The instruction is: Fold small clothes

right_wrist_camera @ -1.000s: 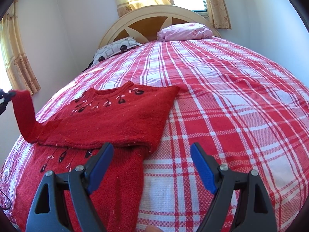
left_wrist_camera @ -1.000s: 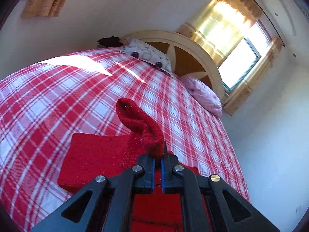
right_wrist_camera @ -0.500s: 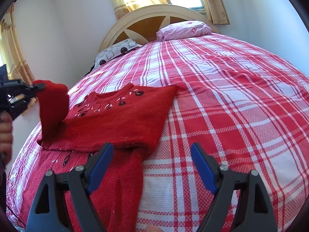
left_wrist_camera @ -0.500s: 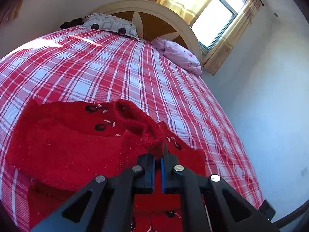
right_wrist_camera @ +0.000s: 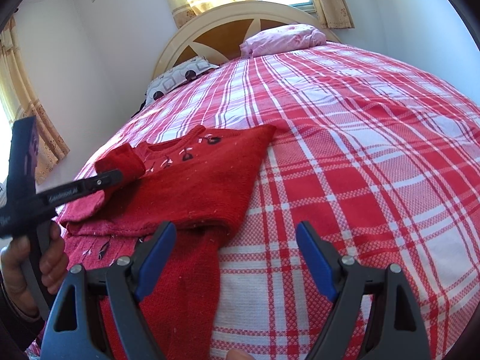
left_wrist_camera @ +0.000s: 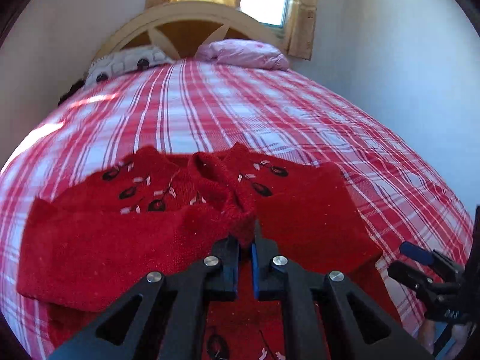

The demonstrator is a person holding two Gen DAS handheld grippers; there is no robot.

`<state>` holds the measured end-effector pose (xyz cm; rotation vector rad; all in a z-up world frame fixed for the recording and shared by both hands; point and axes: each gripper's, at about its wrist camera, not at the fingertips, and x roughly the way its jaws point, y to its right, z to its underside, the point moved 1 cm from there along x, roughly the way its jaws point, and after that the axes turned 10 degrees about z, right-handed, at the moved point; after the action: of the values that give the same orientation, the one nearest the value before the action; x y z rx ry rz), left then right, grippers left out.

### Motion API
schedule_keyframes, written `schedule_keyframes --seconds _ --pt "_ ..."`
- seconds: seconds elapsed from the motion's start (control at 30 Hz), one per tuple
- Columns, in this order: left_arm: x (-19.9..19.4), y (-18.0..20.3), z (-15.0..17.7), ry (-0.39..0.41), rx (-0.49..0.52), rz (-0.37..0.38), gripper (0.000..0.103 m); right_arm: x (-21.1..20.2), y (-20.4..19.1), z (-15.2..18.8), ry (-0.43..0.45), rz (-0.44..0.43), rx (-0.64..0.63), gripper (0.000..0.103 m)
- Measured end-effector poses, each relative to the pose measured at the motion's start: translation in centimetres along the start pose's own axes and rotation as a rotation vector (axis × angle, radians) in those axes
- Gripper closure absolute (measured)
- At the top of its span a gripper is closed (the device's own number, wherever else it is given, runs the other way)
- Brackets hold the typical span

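Observation:
A small red knitted sweater with dark embroidered flowers lies partly folded on the bed; it also shows in the right wrist view. My left gripper is shut on the cuff of the sweater's sleeve and holds it over the sweater's chest, just below the neckline. In the right wrist view the left gripper holds that sleeve at the left. My right gripper is open and empty, above the sweater's near right edge; it also shows in the left wrist view.
The bed has a red and white checked sheet. A pink pillow and a grey patterned pillow lie against the curved wooden headboard. Walls stand close on both sides, with curtained windows behind.
My left gripper has carried the sleeve from out at the left side across and down onto the sweater's chest. The right gripper has stayed open and almost still.

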<state>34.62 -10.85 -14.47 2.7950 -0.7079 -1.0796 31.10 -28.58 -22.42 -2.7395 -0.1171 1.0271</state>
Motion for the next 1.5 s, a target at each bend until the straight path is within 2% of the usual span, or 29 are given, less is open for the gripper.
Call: schedule_keyframes --seconds 0.03,0.1,0.13,0.17,0.2,0.33,0.47,0.53,0.6,0.67,0.73,0.87,1.03,1.13,1.2,1.23,1.27,1.37,1.5 --pt "-0.5 0.2 0.0 0.007 0.030 -0.003 0.090 0.0 0.0 0.0 -0.001 0.001 0.001 0.018" --pt "-1.4 0.4 0.1 0.030 0.070 -0.011 0.066 0.1 -0.1 0.0 -0.005 0.002 -0.001 0.018" --pt "-2.1 0.3 0.3 0.053 0.086 -0.029 0.040 0.1 -0.1 0.0 -0.005 0.002 -0.003 0.018" --pt "-3.1 0.1 0.4 0.089 0.096 -0.052 0.024 0.1 -0.1 0.0 -0.005 0.002 -0.003 0.018" --pt "-4.0 -0.2 0.7 0.130 0.108 -0.069 0.022 0.0 -0.1 0.1 -0.003 0.001 -0.002 0.018" --pt "-6.1 -1.8 1.9 0.156 0.127 -0.122 0.022 -0.2 0.2 0.1 0.010 -0.006 0.017 0.018" --pt "-6.6 -5.0 4.3 0.108 0.109 -0.212 0.022 -1.5 0.2 -0.1 0.060 0.001 0.026 0.018" --pt "-6.3 -7.0 5.1 0.074 0.059 -0.229 0.022 -2.5 -0.3 -0.7 0.077 -0.015 0.016 0.018" --pt "-5.9 -9.2 5.5 0.040 -0.033 -0.230 0.022 -2.9 -1.1 -1.5 0.063 -0.043 0.014 0.018" --pt "-5.3 -11.1 5.6 0.010 -0.129 -0.211 0.022 -2.4 -2.5 -2.6 0.005 -0.108 0.019 0.024" --pt "-4.7 -12.4 5.8 -0.013 -0.197 -0.208 0.022 -1.3 -4.6 -3.8 -0.064 -0.136 -0.003 0.030" --pt "-4.5 -13.5 6.9 -0.020 -0.265 -0.211 0.022 2.1 -8.4 -5.2 -0.221 -0.192 -0.050 0.035" --pt "-4.8 -15.1 7.8 -0.026 -0.352 -0.310 0.022 6.5 -11.1 -4.5 -0.353 -0.196 -0.063 0.036" --pt "-4.9 -15.6 8.0 -0.021 -0.382 -0.293 0.022 8.4 -11.9 -3.6 -0.405 -0.193 -0.046 0.038" --pt "-5.0 -15.6 8.0 -0.016 -0.377 -0.294 0.022 9.2 -12.7 -3.2 -0.409 -0.170 -0.064 0.053" --pt "-5.1 -15.5 8.1 -0.014 -0.376 -0.296 0.022 9.4 -12.9 -3.1 -0.409 -0.154 -0.073 0.074" --pt "-5.2 -15.7 8.1 -0.013 -0.378 -0.296 0.022 9.5 -13.1 -3.1 -0.409 -0.145 -0.082 0.086" --pt "-5.8 -16.1 8.3 0.008 -0.405 -0.284 0.022 9.0 -13.2 -3.5 -0.384 -0.156 -0.094 0.091" --pt "-6.0 -16.5 8.4 0.020 -0.433 -0.272 0.022 6.6 -13.2 -4.9 -0.295 -0.160 -0.111 0.092"
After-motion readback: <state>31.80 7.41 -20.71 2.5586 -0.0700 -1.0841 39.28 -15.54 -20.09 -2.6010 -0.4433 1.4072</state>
